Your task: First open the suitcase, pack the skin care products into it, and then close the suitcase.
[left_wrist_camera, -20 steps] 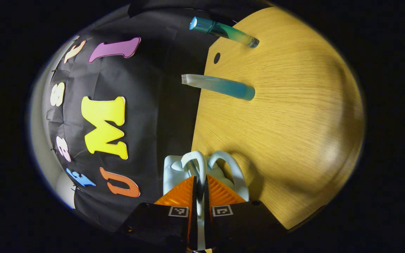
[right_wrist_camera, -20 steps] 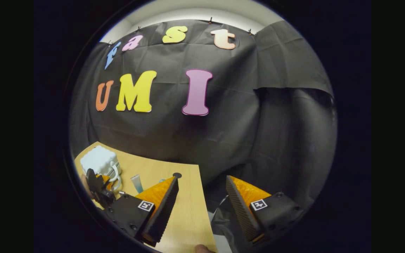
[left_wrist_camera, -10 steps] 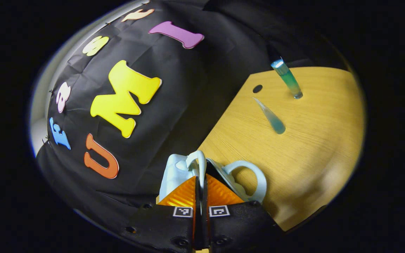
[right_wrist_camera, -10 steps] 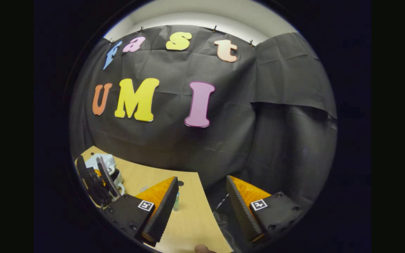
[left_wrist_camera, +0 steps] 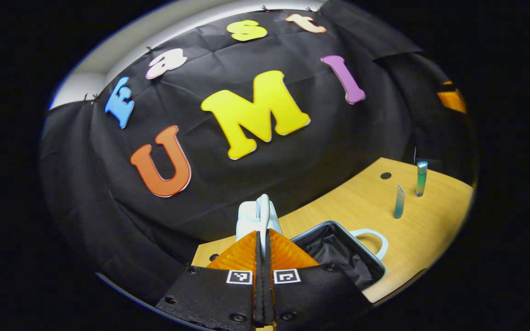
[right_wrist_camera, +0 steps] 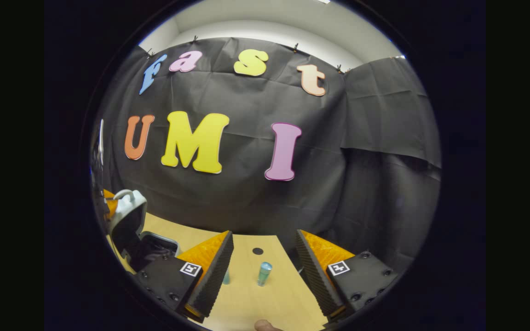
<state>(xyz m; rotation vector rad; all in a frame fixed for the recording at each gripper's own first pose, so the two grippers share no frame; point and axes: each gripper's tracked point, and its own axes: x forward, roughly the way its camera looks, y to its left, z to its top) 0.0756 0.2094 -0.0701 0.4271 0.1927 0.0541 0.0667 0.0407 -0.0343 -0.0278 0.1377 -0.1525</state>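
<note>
In the left gripper view my left gripper (left_wrist_camera: 262, 235) is shut on the white handle (left_wrist_camera: 262, 210) of the small white suitcase's lid, which it holds raised. Beside it the suitcase's lower half (left_wrist_camera: 338, 250) lies open with black lining and its own handle (left_wrist_camera: 371, 238). Two blue-green skin care tubes (left_wrist_camera: 399, 202) (left_wrist_camera: 421, 178) stand on the wooden table to the right. In the right gripper view my right gripper (right_wrist_camera: 264, 239) is open above the table, and one tube (right_wrist_camera: 264, 273) stands between its fingers. The other tube (right_wrist_camera: 226, 277) peeks from behind one finger. The open suitcase (right_wrist_camera: 129, 220) is at the far left.
The wooden table (left_wrist_camera: 361, 202) has a small round hole (left_wrist_camera: 385, 175) near its back edge, also visible as a hole (right_wrist_camera: 257, 251) in the right gripper view. Black cloth hangs close behind the table. A fingertip (right_wrist_camera: 265, 325) shows at the bottom edge.
My left gripper has swung the lid up by its handle, so the suitcase now stands open with its lining showing. My right gripper has shifted so that the tubes appear between its fingers.
</note>
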